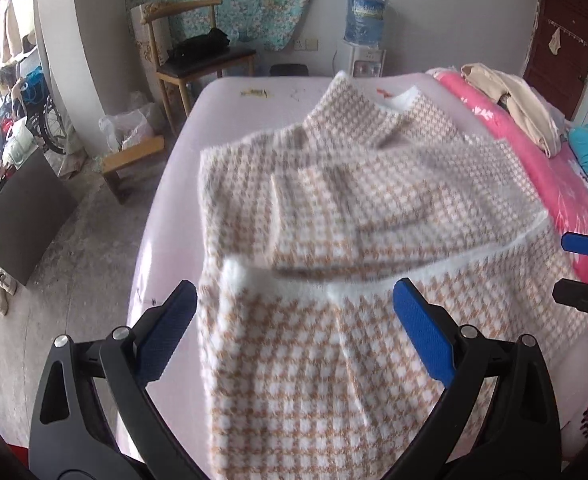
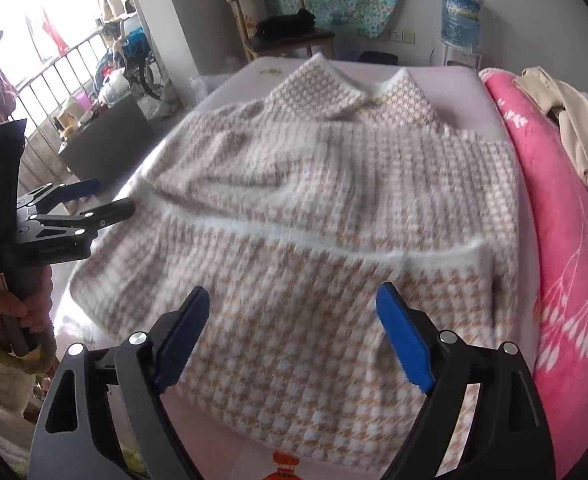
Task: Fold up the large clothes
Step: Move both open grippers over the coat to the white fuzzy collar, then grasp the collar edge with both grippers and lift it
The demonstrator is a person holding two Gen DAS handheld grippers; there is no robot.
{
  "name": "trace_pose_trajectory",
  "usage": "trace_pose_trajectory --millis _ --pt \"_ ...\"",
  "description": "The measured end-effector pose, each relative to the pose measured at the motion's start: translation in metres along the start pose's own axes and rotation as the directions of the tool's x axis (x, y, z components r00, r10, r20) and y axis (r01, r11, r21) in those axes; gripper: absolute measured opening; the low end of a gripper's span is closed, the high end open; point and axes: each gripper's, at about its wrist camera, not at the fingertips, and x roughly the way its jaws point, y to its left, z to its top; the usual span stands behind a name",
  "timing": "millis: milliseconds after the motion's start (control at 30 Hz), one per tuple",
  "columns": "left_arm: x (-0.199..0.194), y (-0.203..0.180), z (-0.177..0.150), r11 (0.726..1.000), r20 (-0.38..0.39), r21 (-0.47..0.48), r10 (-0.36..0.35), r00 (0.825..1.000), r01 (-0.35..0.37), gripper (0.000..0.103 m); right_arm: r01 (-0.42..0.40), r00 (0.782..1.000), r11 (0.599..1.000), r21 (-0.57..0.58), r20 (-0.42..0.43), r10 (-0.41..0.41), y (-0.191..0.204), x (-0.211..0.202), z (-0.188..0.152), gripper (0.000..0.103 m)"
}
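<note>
The sweater [image 1: 333,240] lies spread over the bed [image 1: 222,100], collar toward the far edge and hem toward the near edge where the person stands. That layout suits folding from the near side: the fabric can be lifted at the hem and carried away toward the collar. A white-edged band runs across the middle of it — probably a sleeve or a flap already laid crosswise over the body, though the cloth is blurred there and I cannot tell which.

The left tool [image 1: 294,316] hangs above the near left part of the sweater with its jaws spread wide and nothing pinched between them; the cloth seen between the blue pads is simply the garment lying below. The right tool [image 2: 294,316] is the same over the near right part, jaws wide apart and empty. Both point steeply down at the hem area — a posture that fits either letting go of a fold just laid or lining up for the next grab.

A pink blanket [image 2: 565,240] with a beige garment [image 2: 565,120] on it is bunched along the bed's right edge, clear of the folding area.
</note>
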Motion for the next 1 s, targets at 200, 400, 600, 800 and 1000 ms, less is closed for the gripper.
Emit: trace_pose_trajectory --millis 200,400,600,800,1000 --pt "0.003 0.008 0.073 0.998 0.076 -0.018 -0.06 0.995 0.062 0.095 0.016 1.0 0.998 0.056 0.026 -0.017 -0.048 0.012 0.076 0.086" --pt "0.049 -0.006 0.133 0.994 0.087 -0.019 -0.105 0.991 0.107 0.095 0.011 1.0 0.989 0.148 -0.02 -0.008 -0.099 0.056 0.126 0.087" --pt "0.111 -0.034 0.187 0.986 0.055 0.012 -0.167 0.985 0.166 0.095 0.018 0.999 0.984 0.176 -0.035 -0.012 -0.132 0.1 0.172 0.087" --pt "0.186 -0.061 0.24 0.991 0.02 0.025 -0.135 0.991 0.135 0.095 0.002 0.999 0.972 0.234 -0.035 0.006 -0.16 0.153 0.225 0.087" --pt "0.24 -0.073 0.253 0.992 -0.063 0.034 -0.116 0.991 0.118 0.06 0.032 0.995 0.96 0.28 -0.104 -0.003 -0.179 0.206 0.245 0.069"
